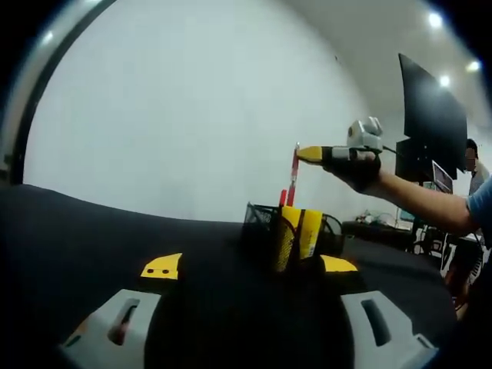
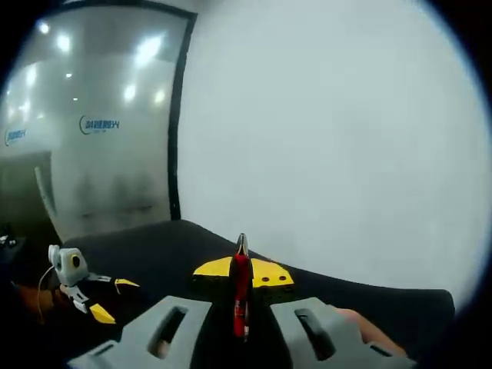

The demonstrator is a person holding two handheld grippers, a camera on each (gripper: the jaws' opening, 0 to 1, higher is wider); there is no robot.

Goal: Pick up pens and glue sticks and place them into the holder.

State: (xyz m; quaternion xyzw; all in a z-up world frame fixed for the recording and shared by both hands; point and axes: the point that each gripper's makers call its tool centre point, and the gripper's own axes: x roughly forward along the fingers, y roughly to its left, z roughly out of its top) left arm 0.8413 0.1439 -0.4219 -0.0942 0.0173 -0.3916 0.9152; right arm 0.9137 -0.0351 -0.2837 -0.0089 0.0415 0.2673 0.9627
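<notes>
Right gripper: clamped a red pen, raised above the holder.
Left gripper: jaws spread, empty, low over the table.
Progress: holder partly filled; pen not yet dropped.

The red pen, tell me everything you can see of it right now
The red pen is slim, glossy red, seemingly plastic, with a dark tapered tip. The right gripper is shut on it, pinched between yellow fingers. In the left gripper view it hangs nearly upright above the black mesh holder, lower end at or just inside the rim beside yellow items, likely glue sticks, standing there.
</notes>
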